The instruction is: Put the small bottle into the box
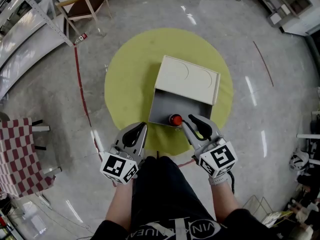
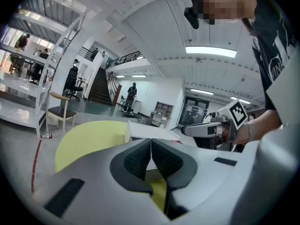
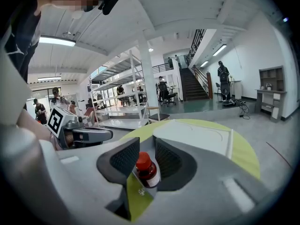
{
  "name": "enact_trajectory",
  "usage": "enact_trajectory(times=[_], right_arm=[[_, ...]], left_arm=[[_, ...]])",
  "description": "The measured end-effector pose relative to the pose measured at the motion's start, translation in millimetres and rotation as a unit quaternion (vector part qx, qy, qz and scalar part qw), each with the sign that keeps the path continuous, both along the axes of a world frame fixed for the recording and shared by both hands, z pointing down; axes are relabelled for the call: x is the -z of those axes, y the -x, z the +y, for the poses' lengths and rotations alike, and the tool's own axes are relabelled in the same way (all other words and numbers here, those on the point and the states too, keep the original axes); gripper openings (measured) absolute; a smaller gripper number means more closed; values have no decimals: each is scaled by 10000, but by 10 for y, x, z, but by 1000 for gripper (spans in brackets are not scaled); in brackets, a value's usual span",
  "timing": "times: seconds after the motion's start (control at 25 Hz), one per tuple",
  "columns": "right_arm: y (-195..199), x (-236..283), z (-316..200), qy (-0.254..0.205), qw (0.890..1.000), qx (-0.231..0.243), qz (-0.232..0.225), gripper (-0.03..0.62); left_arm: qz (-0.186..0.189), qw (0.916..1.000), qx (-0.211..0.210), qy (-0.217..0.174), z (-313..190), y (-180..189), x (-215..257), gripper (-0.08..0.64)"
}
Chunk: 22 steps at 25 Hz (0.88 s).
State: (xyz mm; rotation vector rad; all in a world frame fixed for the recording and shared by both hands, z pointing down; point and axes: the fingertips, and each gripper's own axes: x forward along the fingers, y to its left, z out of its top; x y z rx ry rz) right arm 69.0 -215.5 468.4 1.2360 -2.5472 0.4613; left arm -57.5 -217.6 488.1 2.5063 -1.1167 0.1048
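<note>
The right tool (image 3: 146,146) pinches the small bottle (image 3: 146,170) at the 6 o'clock edge of the box (image 1: 167,104), apparently not yet inside; the left tool (image 2: 151,146) idles, pressed together.

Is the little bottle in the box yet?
Not yet. Done: the right gripper is at the bottle. In hand: its jaws look pinched on it, over the yellow table, beside the box. Left: lift it into the box and let go. The left gripper is shut, empty.
</note>
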Motion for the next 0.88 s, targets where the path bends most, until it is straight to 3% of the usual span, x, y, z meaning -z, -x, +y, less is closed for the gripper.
enact_trajectory(times=[0.88], right_arm=[[-224,475,21,-376,9984,-413,-86,20]], left_arm=[[41,9989,-273,-371,-98,-229,467,14]])
